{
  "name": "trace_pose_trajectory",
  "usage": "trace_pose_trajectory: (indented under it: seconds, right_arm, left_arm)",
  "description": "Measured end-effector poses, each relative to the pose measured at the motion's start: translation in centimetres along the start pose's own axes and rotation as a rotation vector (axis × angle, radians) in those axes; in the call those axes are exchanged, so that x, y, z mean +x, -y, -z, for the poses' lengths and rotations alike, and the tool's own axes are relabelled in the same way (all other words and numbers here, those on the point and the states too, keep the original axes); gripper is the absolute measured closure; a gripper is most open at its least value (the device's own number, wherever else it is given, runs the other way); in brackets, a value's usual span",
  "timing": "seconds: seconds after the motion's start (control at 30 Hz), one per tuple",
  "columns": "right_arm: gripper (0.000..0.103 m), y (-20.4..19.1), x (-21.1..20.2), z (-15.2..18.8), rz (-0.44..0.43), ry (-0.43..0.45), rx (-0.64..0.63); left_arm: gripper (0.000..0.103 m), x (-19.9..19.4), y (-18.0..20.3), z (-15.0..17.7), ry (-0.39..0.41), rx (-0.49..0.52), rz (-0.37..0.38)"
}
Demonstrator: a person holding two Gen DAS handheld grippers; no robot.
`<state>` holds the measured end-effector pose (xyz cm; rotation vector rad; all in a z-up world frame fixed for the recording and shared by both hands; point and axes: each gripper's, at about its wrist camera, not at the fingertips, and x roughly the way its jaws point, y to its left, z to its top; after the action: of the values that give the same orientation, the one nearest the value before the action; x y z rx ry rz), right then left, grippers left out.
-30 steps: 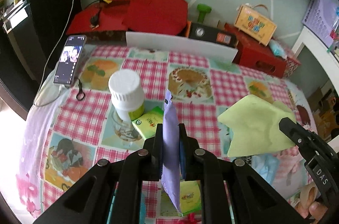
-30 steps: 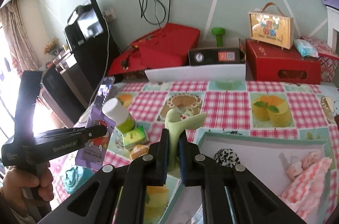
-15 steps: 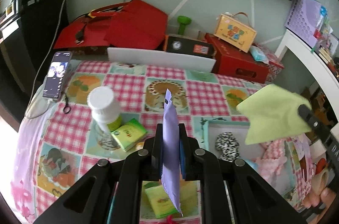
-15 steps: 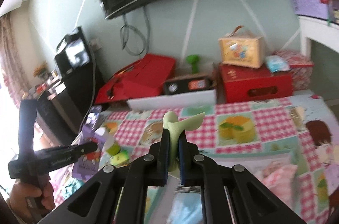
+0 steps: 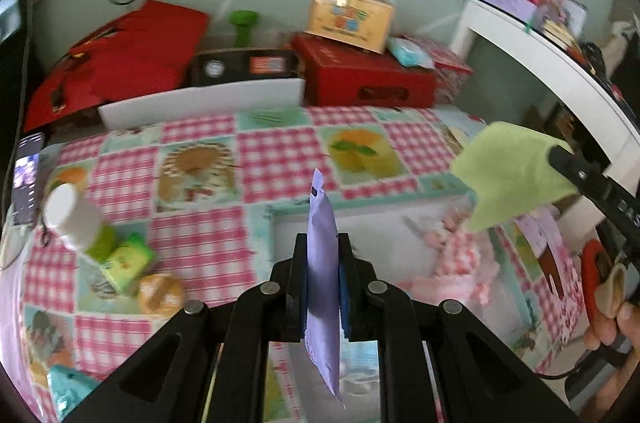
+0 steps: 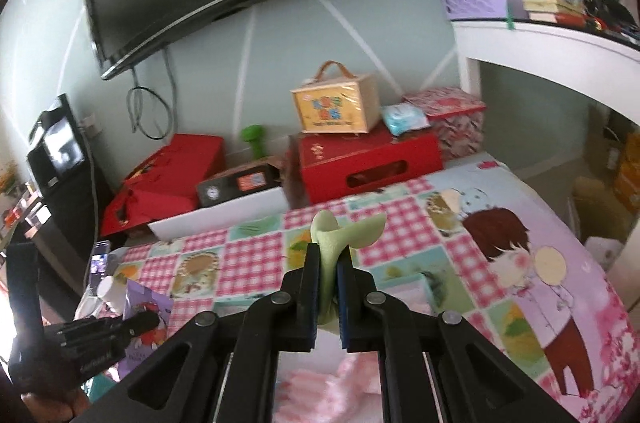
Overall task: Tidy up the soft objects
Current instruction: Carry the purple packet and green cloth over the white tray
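My left gripper is shut on a flat lilac pouch that stands edge-on between its fingers, over the near rim of a white tray. In the tray lies a pink fluffy cloth. My right gripper is shut on a light green cloth; in the left wrist view that green cloth hangs in the air at the right, above the tray's right end. The lilac pouch with a cartoon print also shows at the lower left of the right wrist view.
On the checked tablecloth at the left stand a white-capped bottle, a green packet and a round bun-like thing. A phone lies at the left edge. Red boxes and a white board line the far side.
Both hands swept to the right across the table. The tray and pink cloth came under the left gripper, the bottle slid off left, and the green cloth rose higher at the right.
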<state>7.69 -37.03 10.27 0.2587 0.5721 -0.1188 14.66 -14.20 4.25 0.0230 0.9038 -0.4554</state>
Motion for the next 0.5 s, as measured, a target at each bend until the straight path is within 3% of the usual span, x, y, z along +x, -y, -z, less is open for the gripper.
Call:
trace_pose_trajectory:
  seconds: [0.27, 0.5]
  right_arm:
    - [0.095, 1.3, 2.1, 1.1, 0.038, -0.08, 0.016]
    - [0.095, 1.1, 5.2, 2.7, 0.021, -0.182, 0.009]
  left_arm:
    - [0.091, 3.3, 3.8, 0.5, -0.049, 0.079, 0.024]
    - [0.091, 5.9, 5.1, 1.3, -0.102, 0.096, 0.041]
